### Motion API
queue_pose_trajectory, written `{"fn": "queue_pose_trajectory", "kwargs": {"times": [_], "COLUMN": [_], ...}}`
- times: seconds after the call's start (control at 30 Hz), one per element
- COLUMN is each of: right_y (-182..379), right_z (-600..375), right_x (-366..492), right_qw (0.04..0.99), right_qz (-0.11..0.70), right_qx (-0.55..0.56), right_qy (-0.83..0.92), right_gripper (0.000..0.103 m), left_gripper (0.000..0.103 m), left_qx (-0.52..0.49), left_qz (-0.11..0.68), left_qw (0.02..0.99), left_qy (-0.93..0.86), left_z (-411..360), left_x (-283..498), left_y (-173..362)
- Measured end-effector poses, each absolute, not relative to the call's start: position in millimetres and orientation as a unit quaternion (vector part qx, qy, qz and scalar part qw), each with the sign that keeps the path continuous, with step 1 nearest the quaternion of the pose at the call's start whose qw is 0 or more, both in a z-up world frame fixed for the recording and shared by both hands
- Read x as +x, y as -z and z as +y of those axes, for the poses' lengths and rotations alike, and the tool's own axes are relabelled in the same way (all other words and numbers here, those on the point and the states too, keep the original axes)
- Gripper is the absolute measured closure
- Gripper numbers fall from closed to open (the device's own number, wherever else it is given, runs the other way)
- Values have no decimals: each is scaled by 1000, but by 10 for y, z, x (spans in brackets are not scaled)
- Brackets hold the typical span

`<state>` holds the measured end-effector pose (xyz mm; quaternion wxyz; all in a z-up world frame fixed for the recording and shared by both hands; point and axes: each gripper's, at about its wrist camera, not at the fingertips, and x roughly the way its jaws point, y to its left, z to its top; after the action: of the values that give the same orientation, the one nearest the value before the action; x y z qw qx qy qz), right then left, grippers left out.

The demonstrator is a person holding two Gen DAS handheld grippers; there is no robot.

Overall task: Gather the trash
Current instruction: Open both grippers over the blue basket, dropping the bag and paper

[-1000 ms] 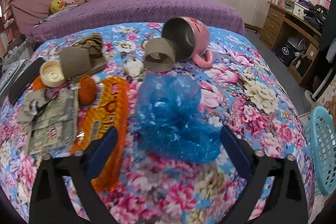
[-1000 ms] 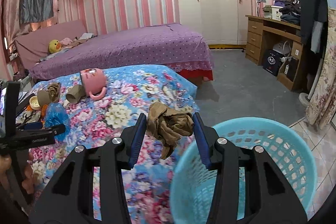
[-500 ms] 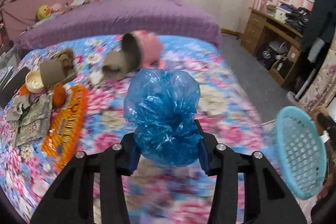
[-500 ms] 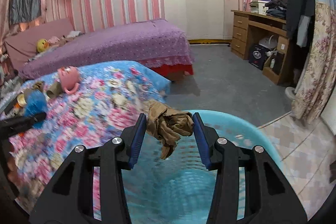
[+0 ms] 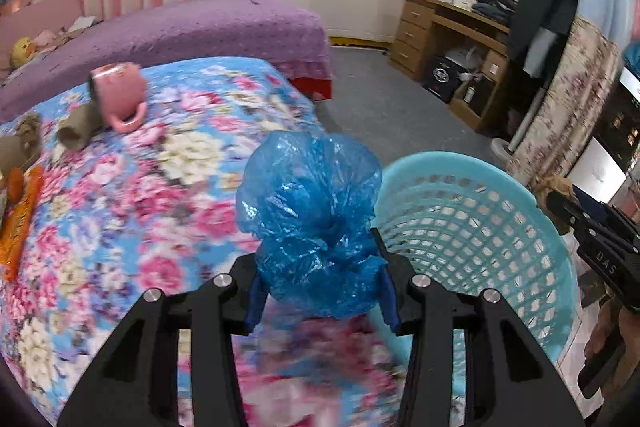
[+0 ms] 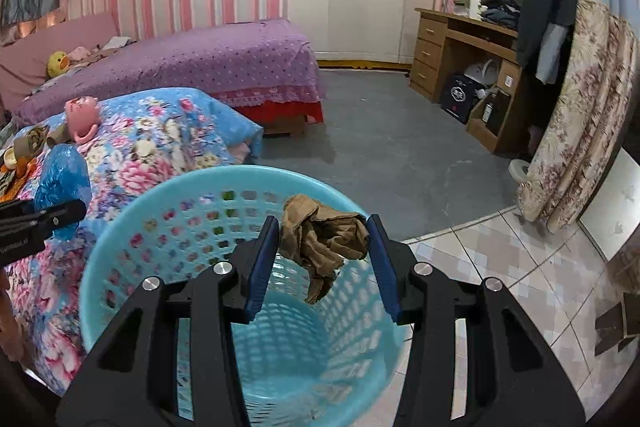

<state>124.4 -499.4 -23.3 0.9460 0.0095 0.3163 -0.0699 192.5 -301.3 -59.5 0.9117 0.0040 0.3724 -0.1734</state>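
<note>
My left gripper is shut on a crumpled blue plastic bag, held above the edge of the flowered bed just left of the light blue mesh basket. My right gripper is shut on a wad of crumpled brown paper, held over the mouth of the basket. In the right wrist view the blue bag and the left gripper show at the left edge. The basket's inside looks bare where it shows.
Farther back on the bed lie a pink mug, cardboard tubes, an orange wrapper and other scraps. Behind stands a purple bed. A wooden desk and hanging clothes stand at the right. The basket sits on tiled floor.
The left gripper shut on the blue bag, lifted it off the bed and carried it right to the basket. The right gripper moved with the brown paper from the bed's edge to over the basket.
</note>
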Motion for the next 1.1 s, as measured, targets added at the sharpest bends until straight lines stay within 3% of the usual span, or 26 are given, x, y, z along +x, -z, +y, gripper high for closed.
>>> {"fn": "queue_pose_trajectory", "kwargs": {"times": [0.33, 0.37, 0.43, 0.47, 0.8, 1.0, 1.1], "right_y": [253, 245, 233, 231, 241, 301, 277], "right_z": [-5169, -5174, -5194, -5196, -5158, -4992, -4915], "right_x": [1214, 1212, 1191, 1182, 1195, 1283, 1284], "right_qw": [947, 948, 948, 948, 949, 948, 950], "right_qz": [307, 306, 304, 304, 300, 308, 301], "right_qx": [18, 19, 21, 21, 36, 24, 17], "right_qy": [89, 89, 90, 92, 90, 81, 83], "right_gripper": [58, 58, 58, 58, 58, 56, 41], "left_gripper": [56, 52, 23, 20, 9, 8, 8], "left_qx": [39, 38, 42, 43, 47, 22, 21], "left_qz": [378, 378, 372, 363, 334, 347, 347], "left_qw": [901, 900, 903, 908, 925, 924, 925], "left_qy": [210, 213, 209, 204, 175, 157, 151], "left_z": [-3646, -3664, -3672, -3665, -3285, -3011, -2918], "left_x": [1994, 2011, 1993, 1976, 1963, 1986, 1949], "left_y": [722, 717, 692, 669, 508, 554, 544]}}
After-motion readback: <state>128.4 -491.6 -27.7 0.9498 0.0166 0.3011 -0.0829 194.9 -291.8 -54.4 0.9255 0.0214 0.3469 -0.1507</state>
